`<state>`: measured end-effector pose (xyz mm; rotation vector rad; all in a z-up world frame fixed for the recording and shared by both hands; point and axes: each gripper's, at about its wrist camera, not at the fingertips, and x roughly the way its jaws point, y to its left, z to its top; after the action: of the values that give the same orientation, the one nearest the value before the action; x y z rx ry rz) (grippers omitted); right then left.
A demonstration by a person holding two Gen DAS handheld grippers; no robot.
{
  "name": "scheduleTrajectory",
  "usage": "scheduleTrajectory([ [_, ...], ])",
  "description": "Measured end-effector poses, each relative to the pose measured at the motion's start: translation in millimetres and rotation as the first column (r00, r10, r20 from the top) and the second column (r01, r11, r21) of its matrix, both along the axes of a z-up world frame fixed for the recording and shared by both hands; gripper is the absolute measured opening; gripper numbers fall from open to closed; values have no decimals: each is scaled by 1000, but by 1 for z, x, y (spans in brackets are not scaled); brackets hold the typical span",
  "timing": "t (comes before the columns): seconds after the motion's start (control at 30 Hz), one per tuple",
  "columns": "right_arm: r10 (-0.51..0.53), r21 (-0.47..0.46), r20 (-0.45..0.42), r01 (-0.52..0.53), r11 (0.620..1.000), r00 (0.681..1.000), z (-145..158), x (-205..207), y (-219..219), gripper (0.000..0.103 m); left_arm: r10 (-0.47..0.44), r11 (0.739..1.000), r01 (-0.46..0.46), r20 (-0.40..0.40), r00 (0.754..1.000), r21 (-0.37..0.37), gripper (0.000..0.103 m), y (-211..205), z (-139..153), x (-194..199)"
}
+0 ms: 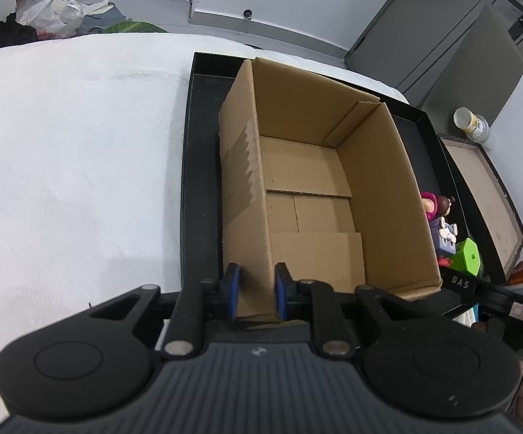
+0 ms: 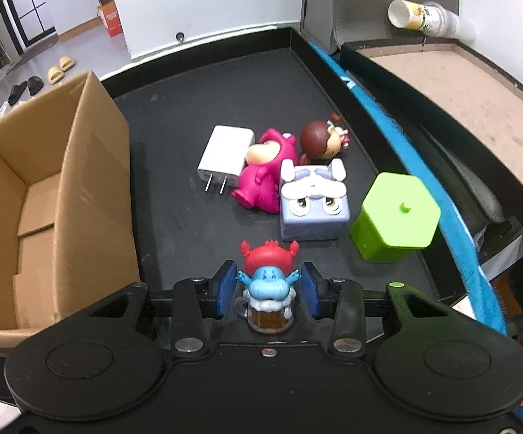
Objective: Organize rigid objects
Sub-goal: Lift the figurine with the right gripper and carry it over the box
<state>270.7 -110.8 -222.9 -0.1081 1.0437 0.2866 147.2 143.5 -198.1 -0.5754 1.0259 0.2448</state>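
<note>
An open, empty cardboard box (image 1: 380, 188) stands in a black tray (image 1: 203, 144). My left gripper (image 1: 256, 291) is shut on the box's near left wall, one blue pad on each side. In the right wrist view, my right gripper (image 2: 268, 289) is shut on a small blue figurine (image 2: 268, 282) with a red hat, standing on a beer-mug base. Its pads touch the figurine's raised arms. Beyond it on the tray floor (image 2: 189, 90) lie a white charger (image 2: 225, 155), a pink bear (image 2: 261, 177), a brown-haired doll (image 2: 321, 141), a lavender cube toy (image 2: 313, 206) and a green hexagonal box (image 2: 395, 213). The cardboard box (image 2: 95, 166) stands left of them.
A white cloth surface (image 1: 80, 144) lies left of the tray. A blue strip (image 2: 406, 152) runs along the tray's right rim. Past it sits a brown-lined tray (image 2: 460, 90), with stacked cups (image 2: 427, 18) on their side behind. Slippers and bags lie on the floor beyond.
</note>
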Motion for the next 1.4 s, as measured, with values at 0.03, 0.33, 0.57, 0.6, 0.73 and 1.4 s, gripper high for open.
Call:
scheduleTrajectory([
  [0.03,-1,3,1,1,1000,1000,1,0,-1,39,0,1000,0,0,1000,0,19,0,0,0],
  [0.33,3,23,19,-4,1000,1000,14,-5,-8,39,-8,1000,8,0,1000,2,19,-3,0,-2],
  [0.57,6,44,51,-9,999,999,32,-7,-10,39,-1,1000,1,-3,1000,-7,19,-4,-3,0],
  [0.6,7,46,54,-9,999,999,34,-7,-11,39,0,1000,0,-3,1000,-9,19,-4,-3,0],
  [0.73,12,46,64,-15,999,998,43,-6,-10,39,1,1000,-1,-6,1000,-13,19,-5,-4,2],
  [1.4,88,-38,81,-85,996,993,76,-14,22,39,24,999,-24,2,1000,-37,20,-5,-6,0],
])
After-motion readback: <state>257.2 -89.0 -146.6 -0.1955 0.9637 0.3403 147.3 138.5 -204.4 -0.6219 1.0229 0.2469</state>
